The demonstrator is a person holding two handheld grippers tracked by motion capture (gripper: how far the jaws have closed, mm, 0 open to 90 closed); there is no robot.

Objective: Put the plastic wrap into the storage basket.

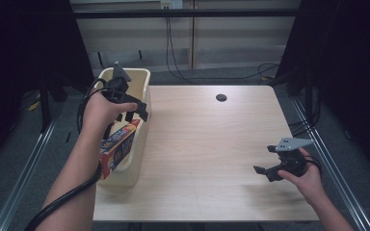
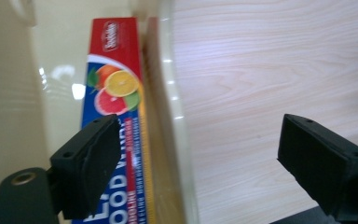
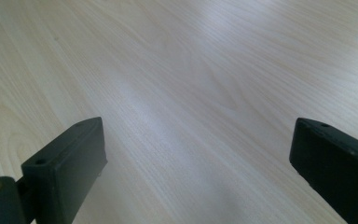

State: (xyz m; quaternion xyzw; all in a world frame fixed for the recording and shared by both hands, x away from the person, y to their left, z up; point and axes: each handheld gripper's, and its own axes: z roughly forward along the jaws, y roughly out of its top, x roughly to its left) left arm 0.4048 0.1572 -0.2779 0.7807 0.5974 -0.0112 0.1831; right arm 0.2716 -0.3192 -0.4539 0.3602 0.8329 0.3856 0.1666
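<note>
The left claw (image 1: 134,111) hangs wide open and empty over the cream bin (image 1: 142,77), the wrap box (image 1: 118,147) lying inside just below it, leaning on the wall nearest the table (drop-off looks done). Next, likely a clean withdrawal. The left gripper view reads the box's fruit label (image 2: 116,86); the right claw (image 1: 265,161) idles open and empty above the table (image 1: 207,144).
</note>
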